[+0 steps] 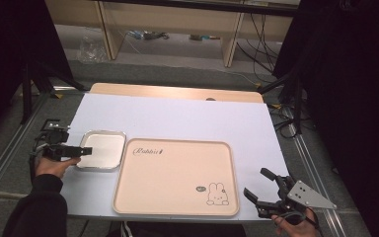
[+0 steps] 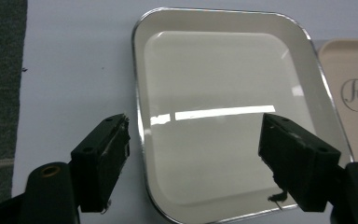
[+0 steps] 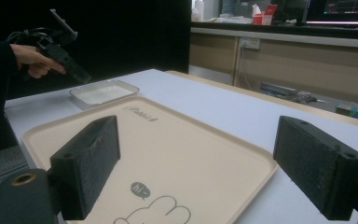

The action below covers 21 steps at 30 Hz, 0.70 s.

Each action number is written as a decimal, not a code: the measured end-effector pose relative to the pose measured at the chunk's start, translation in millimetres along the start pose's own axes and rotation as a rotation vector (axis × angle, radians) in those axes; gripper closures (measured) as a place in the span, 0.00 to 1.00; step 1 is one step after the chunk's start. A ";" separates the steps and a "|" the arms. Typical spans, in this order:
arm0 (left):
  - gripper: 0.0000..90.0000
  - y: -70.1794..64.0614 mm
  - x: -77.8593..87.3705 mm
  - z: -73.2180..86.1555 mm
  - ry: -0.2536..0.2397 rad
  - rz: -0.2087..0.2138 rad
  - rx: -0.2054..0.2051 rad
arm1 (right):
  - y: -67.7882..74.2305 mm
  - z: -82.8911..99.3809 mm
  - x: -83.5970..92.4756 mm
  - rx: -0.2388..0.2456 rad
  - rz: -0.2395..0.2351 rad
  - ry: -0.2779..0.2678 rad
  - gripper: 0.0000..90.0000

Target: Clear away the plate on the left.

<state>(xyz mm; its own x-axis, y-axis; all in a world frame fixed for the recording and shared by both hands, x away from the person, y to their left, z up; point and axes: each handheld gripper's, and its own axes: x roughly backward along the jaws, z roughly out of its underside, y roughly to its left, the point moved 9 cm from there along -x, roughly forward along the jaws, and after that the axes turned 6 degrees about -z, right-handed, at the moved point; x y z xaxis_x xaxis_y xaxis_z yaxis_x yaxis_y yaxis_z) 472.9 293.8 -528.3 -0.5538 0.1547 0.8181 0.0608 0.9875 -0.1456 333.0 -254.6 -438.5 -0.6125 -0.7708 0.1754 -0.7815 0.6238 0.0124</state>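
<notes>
Your left gripper (image 1: 81, 151) has its jaws parted wide, though not fully, and they pinch nothing. In the left gripper view (image 2: 193, 154) one jaw sits outside the near-left rim of the small white enamel tray (image 2: 223, 116), over the white table cover (image 2: 74, 70), while the other hangs over the tray's inside near its right wall; whether either pad touches the metal-edged rim you cannot tell from these views. From above, the gripper tips sit at the tray's (image 1: 101, 149) left edge, with your hand (image 1: 54, 165) behind them at the table's left side.

Your right gripper (image 1: 264, 190) is spread wide and empty, held off the near right corner of the table cover (image 1: 177, 116), just beside the big beige serving tray (image 1: 175, 177). In the right gripper view (image 3: 196, 163) its two jaws frame that tray (image 3: 177, 154) without touching it, and your left gripper (image 3: 74, 70) shows farther off, angled down at the white tray (image 3: 103, 91).

The small tray lies flat at the table's left, its right rim just beside the beige tray's upper left corner. It is bare inside.

On the beige tray, cursive lettering near the upper left corner reads "Rabbit" (image 1: 145, 151). Near its lower right corner sits a line-drawn rabbit (image 1: 217, 194) with a dark speech bubble (image 3: 140, 190) reading "hi~"
</notes>
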 end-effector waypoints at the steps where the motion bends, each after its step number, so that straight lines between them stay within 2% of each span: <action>1: 0.30 2.7 -2.8 1.4 0.025 -0.004 -0.022 | 0.4 0.1 0.1 -0.008 0.002 0.003 0.17; 2: 0.31 3.8 -6.4 0.9 0.030 -0.010 -0.020 | 0.3 -1.1 -1.7 -0.003 -0.001 -0.021 0.17; 4: 0.33 6.9 -10.9 -0.2 0.048 -0.018 -0.037 | -0.1 -1.1 -1.1 0.000 0.006 -0.017 0.17; 6: 0.36 9.7 -12.1 -2.4 0.064 -0.034 -0.034 | 0.3 -0.9 -1.0 -0.008 0.006 -0.014 0.17; 7: 0.45 9.9 -12.5 -3.9 0.061 -0.023 -0.034 | 3.6 -0.7 -4.0 -0.040 -0.014 -0.033 0.17; 8: 0.45 9.8 -13.6 -4.3 0.058 -0.004 -0.041 | 3.6 -0.7 -4.0 -0.040 -0.014 -0.033 0.17; 9: 0.48 10.0 -15.3 -3.9 0.060 -0.009 -0.044 | 0.7 -2.3 -3.6 -0.004 -0.007 -0.040 0.17; 10: 0.52 10.7 -15.6 -2.4 0.084 -0.027 -0.039 | -0.1 -0.7 -1.5 -0.004 0.011 -0.014 0.17; 11: 0.52 12.5 -16.6 -1.6 0.095 -0.030 -0.039 | -0.1 -0.7 -1.5 -0.004 0.011 -0.014 0.17; 12: 0.56 13.5 -17.3 -1.7 0.096 -0.033 -0.026 | 0.8 -0.3 -1.0 -0.004 0.006 -0.011 0.17; 17: 0.62 15.7 -18.4 -2.6 0.093 -0.044 -0.029 | 1.2 0.0 -1.1 -0.006 0.007 -0.009 0.17; 18: 0.63 16.4 -19.1 -2.9 0.094 -0.045 -0.031 | 4.9 0.9 -1.6 -0.042 -0.006 -0.005 0.17; 19: 0.65 17.5 -19.8 -3.5 0.093 -0.051 -0.025 | 1.7 -0.9 -1.8 -0.004 0.005 -0.016 0.17; 20: 0.67 19.7 -20.3 -3.6 0.100 -0.060 -0.030 | 5.2 0.9 -1.3 -0.041 -0.002 0.000 0.17; 21: 0.68 21.0 -22.0 -4.5 0.089 -0.066 -0.009 | 3.9 0.4 -1.4 -0.023 0.001 -0.003 0.17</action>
<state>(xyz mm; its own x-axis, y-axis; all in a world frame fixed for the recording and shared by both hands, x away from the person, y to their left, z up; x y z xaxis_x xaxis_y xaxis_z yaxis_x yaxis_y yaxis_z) 490.1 311.3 -546.8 -0.4808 0.0915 0.8720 0.0349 0.9957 -0.0853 330.8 -251.2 -439.2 -0.6139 -0.7702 0.1729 -0.7776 0.6277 0.0352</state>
